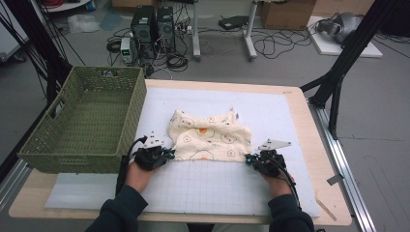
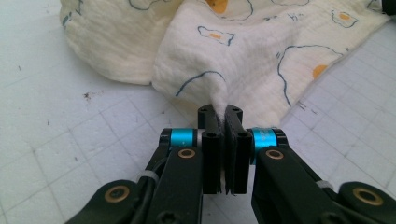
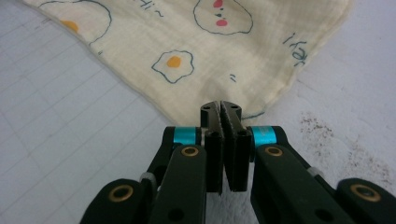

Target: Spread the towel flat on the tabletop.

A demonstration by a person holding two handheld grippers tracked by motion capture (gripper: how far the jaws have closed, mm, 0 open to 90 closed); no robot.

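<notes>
A cream cloth [image 1: 210, 137] printed with fried eggs lies rumpled on the white grid mat [image 1: 270, 116]. My left gripper [image 1: 167, 153] is shut on the cloth's near left corner; in the left gripper view a pinched fold of the cloth [image 2: 243, 60] rises from between the jaws of the gripper [image 2: 222, 114]. My right gripper [image 1: 250, 159] is shut on the near right corner. In the right gripper view the cloth [image 3: 205, 51] spreads flat away from the gripper [image 3: 221, 109], its edge caught between the closed jaws.
A green woven basket [image 1: 38, 140] stands at the table's left, close beside my left hand. The wooden table edge [image 1: 316, 145] runs along the right. Cables, computer towers and a black frame leg [image 1: 338, 72] sit beyond the table.
</notes>
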